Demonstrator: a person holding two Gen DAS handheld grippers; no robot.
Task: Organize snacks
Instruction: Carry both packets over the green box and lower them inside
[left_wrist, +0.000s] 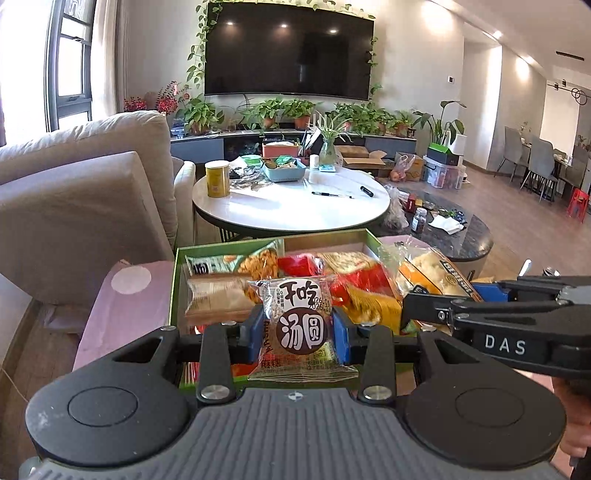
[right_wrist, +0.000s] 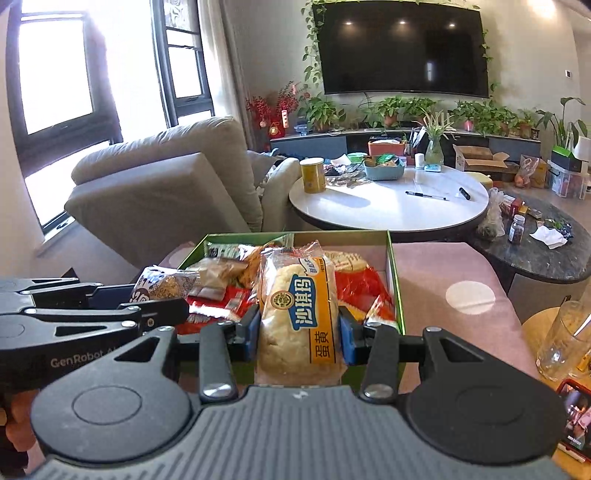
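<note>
Your left gripper (left_wrist: 298, 332) is clamped on the round brown snack packet (left_wrist: 300, 325) and your right gripper (right_wrist: 298, 332) on the yellow-labelled bread packet (right_wrist: 298, 314), long axis along the fingers, both directly above the green box (right_wrist: 395, 266).

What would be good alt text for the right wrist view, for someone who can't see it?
The right gripper holds a clear-wrapped pastry with a yellow label between its blue fingers, above a green box of mixed snack packets. The left gripper reaches in from the left holding a small brown packet; a round white table stands beyond.
</note>
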